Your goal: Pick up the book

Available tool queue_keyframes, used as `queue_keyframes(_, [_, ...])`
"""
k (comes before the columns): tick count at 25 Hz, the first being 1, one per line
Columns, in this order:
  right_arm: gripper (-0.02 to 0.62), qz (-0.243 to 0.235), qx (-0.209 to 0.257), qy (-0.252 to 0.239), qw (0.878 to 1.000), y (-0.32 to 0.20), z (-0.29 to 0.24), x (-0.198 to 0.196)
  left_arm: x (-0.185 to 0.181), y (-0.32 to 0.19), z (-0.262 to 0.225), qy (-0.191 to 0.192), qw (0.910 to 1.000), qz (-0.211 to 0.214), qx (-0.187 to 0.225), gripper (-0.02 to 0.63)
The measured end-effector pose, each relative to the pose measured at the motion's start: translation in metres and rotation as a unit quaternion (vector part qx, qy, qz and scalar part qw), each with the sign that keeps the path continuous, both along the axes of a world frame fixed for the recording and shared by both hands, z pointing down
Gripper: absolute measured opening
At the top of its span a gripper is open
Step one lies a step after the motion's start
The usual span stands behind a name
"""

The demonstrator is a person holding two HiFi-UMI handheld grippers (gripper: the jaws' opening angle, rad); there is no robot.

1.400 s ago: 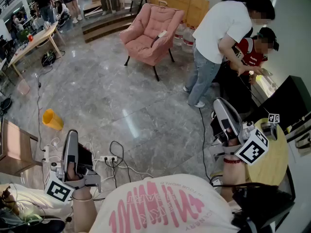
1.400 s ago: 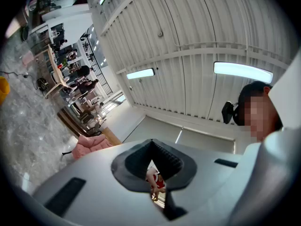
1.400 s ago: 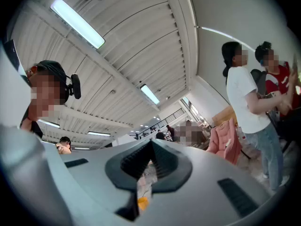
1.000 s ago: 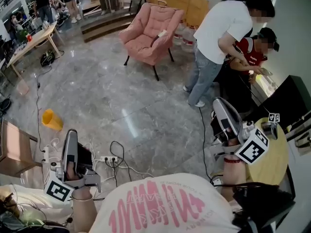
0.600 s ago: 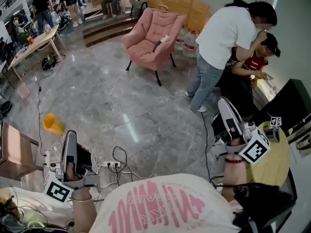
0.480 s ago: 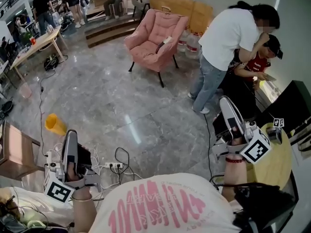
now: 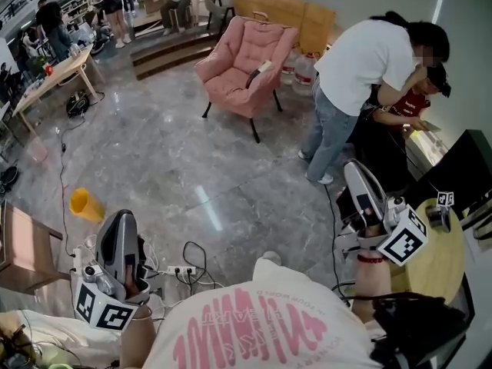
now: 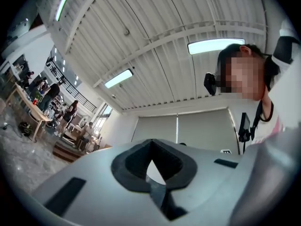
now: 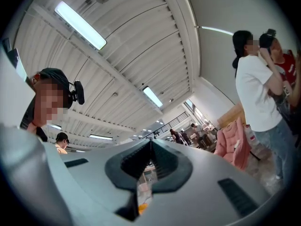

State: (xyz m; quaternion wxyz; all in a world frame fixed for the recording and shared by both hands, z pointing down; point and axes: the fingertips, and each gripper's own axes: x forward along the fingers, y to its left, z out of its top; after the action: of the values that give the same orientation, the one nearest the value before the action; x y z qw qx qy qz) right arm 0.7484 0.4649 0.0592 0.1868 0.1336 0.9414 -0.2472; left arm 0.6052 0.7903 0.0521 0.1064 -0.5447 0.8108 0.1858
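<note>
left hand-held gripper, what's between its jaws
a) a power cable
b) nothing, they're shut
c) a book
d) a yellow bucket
b: in the left gripper view the left hand-held gripper has its jaws closed together with nothing held between them.

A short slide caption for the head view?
Left tongs and right tongs shut, empty, above grey floor; pink armchair beyond.

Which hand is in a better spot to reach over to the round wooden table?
Right, most likely. The right hand-held gripper is up beside the round wooden table. The left hand-held gripper is far across, above the cables on the floor. Both are shut and empty. No book shows clearly.
</note>
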Motion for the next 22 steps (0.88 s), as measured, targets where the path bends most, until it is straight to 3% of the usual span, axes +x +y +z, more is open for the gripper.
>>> queue_keyframes(3, [0.012,0.016,0.013,0.019,1.000,-0.016,0.012,-0.018,-0.016,-0.013,0.001,0.014,0.9999,0.006,0.007,0.008])
queue_keyframes(8, [0.012,0.003,0.010,0.036,0.999,-0.048,0.017,-0.058,-0.047,-0.049,0.013,0.054,0.9984,0.011,-0.017,0.008])
queue_keyframes(22, [0.012,0.005,0.055,0.078,0.995,-0.163,0.009,-0.155,-0.128,-0.163,0.018,0.077,0.9968,0.006,-0.018,0.008])
